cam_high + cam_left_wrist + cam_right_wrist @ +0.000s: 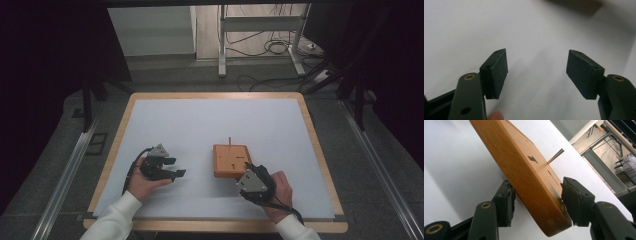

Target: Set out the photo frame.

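Right gripper (536,206) is clamping its fingers (576,203) across the near corner of the square orange wooden block (231,160) with a thin upright peg (229,141); left gripper (172,167), fingers spread empty, is resting well left of the block on the white worktop (200,120).

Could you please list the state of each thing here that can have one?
Left gripper: jaws wide open, nothing between them, over the white table sheet.
Right gripper: jaws around the near corner of the wooden block, one on each face.
Wooden block: flat on the sheet.
Thin peg: upright in the block.
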### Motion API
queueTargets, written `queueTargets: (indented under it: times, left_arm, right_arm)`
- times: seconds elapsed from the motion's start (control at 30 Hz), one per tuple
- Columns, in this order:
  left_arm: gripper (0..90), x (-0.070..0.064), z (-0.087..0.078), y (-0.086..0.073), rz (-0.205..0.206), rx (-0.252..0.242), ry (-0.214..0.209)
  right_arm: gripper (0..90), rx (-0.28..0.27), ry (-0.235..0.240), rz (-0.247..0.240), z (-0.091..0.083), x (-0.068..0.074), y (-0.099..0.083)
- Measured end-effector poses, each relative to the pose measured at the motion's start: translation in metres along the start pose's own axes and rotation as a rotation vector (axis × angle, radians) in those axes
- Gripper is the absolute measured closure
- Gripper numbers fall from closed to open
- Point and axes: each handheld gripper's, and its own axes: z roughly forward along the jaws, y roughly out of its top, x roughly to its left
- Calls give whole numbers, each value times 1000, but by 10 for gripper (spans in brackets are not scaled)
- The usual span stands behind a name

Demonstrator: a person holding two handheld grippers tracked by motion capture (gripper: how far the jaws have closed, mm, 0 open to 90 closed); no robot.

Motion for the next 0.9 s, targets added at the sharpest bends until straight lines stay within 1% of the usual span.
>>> queueTargets:
  times: [0.13, 0.33, 0.43, 0.5, 0.7, 0.83, 0.9]
  left_arm:
    - [330, 2, -1, -2, -16, -1, 1]
    - [330, 2, -6, -4, -24, -16, 0]
    - [330, 3, -8, -6, -27, -16, -5]
    - [329, 4, -8, -7, -29, -14, -9]
    - [329, 2, -6, -7, -17, -8, -15]
    - [328, 2, -5, -7, -19, -6, -17]
    - [327, 2, -5, -7, -19, -5, -18]
  right_arm:
    - [460, 1, -1, -3, 0, -2, 2]
    - [473, 7, 7, -16, 1, -8, 8]
    - [485, 13, 12, -24, 2, -10, 12]
    - [492, 20, 21, -30, 2, -13, 15]
    - [516, 39, 42, -41, 3, -20, 21]
    - [536, 47, 60, -45, 4, -27, 25]
    - [555, 55, 71, -60, 4, -31, 28]
